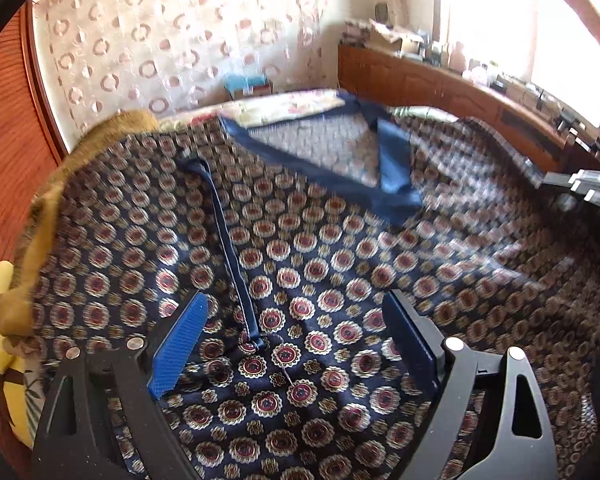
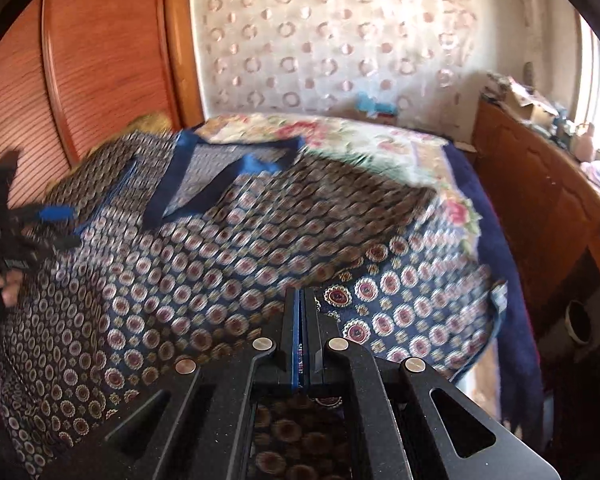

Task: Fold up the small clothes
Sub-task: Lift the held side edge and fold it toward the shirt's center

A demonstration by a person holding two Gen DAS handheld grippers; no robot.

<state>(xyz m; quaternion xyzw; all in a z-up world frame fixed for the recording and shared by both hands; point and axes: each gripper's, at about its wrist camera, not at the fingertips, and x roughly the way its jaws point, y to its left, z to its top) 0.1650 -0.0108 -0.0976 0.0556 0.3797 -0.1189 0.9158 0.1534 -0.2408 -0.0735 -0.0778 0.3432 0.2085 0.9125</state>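
Observation:
A navy garment [image 1: 320, 264] with round red and gold medallions and a blue V-neck trim [image 1: 392, 160] lies spread over the bed. My left gripper [image 1: 296, 300] hangs open just above it, its blue pads [image 1: 180, 344] on either side of a blue trimmed edge [image 1: 228, 232] and touching nothing. My right gripper [image 2: 302, 292] is shut on a fold of the garment [image 2: 220, 240] near its right side, and the cloth beside the fingers looks lifted. The left gripper [image 2: 56, 224] shows at the far left of the right wrist view, and the right gripper [image 1: 580, 188] at the far right of the left wrist view.
A floral bedspread [image 2: 360, 140] lies under the garment. A wooden wardrobe [image 2: 100, 60] stands to the left. A cluttered wooden sideboard [image 1: 440, 84] runs along the right below a bright window. A brown furry item [image 1: 60, 184] lies at the bed's left edge. A hand [image 2: 4, 284] holds the left gripper.

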